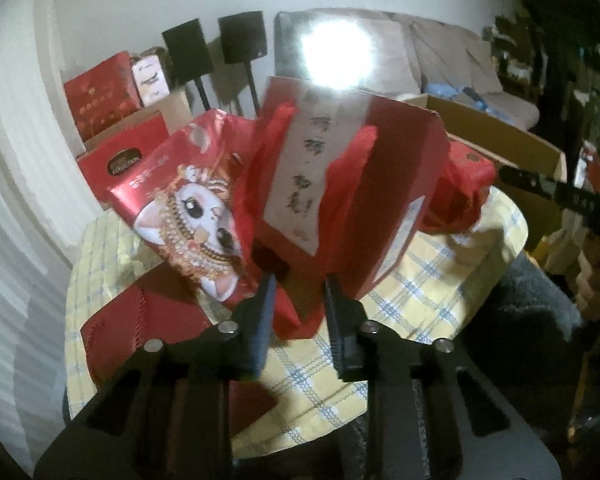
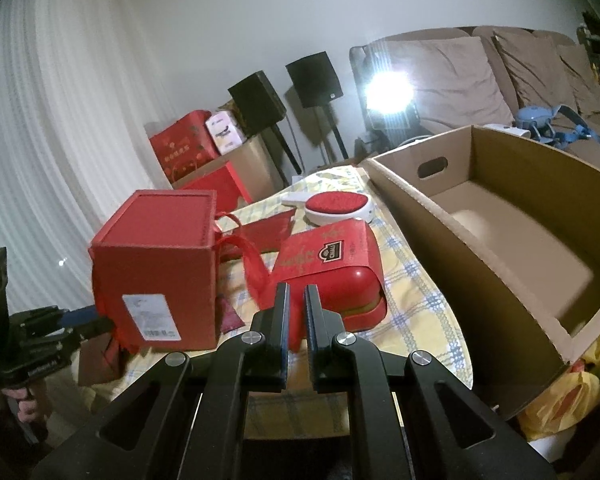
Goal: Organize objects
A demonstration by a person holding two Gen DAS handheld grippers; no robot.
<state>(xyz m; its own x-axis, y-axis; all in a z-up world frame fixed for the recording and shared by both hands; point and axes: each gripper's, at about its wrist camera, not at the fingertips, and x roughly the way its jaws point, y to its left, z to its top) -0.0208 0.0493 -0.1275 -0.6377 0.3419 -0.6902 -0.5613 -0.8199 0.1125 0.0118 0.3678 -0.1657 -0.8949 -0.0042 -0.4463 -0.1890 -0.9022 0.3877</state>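
At the bottom of the left wrist view, the left gripper (image 1: 300, 300) has its jaws clamped on a red ribbon (image 1: 290, 320) of the tall red gift box (image 1: 340, 184), which sits tilted at frame centre over the checked worktop (image 1: 420, 280). In the right wrist view, the right gripper (image 2: 296, 304) shows its 2 jaws slightly apart, holding nothing, just before a red tin (image 2: 332, 272). An open cardboard box (image 2: 500, 220) fills the right of that frame.

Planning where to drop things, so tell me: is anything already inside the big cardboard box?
No, the cardboard box shows only its bare floor in the right wrist view.
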